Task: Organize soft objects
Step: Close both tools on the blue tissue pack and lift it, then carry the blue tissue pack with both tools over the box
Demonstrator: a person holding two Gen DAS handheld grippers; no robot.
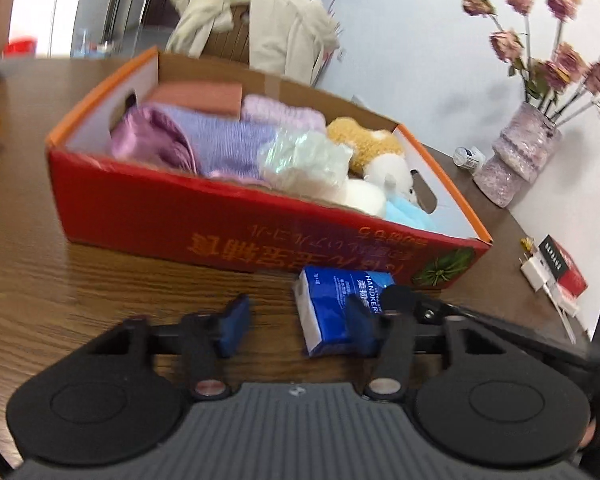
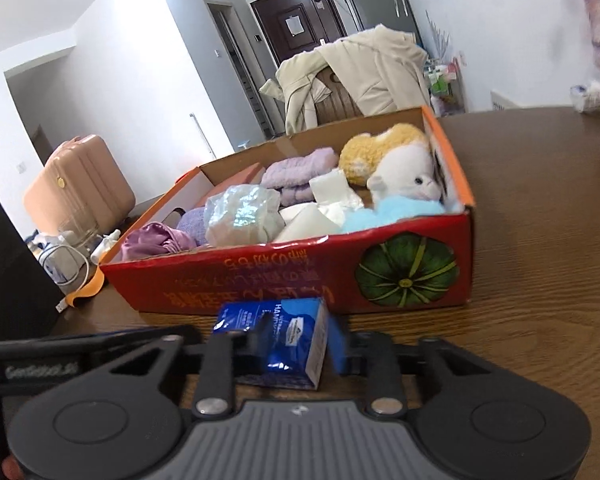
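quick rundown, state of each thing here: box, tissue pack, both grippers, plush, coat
box: open-topped, filled with soft items
tissue pack: on the table outside the box, between the right gripper's fingers
right gripper: shut on the tissue pack
left gripper: part open, nothing clamped, pack by one finger
plush: lying in the box
coat: draped over a chair

The box (image 1: 148,208) is showing red walls with orange print, an orange rim, a pale lining and a dark green pumpkin (image 2: 406,270) at one corner, sitting on a table (image 1: 80,280) of brown wood grain. Inside it are lying a shiny purple cloth (image 1: 148,142), lilac knit (image 1: 228,140), a pink block (image 1: 204,96), a tan and white plush (image 2: 396,160) and a light blue plush (image 2: 384,212). The tissue pack (image 2: 276,340) is showing deep blue with white lettering between blue pads (image 1: 234,326) on black fingers.
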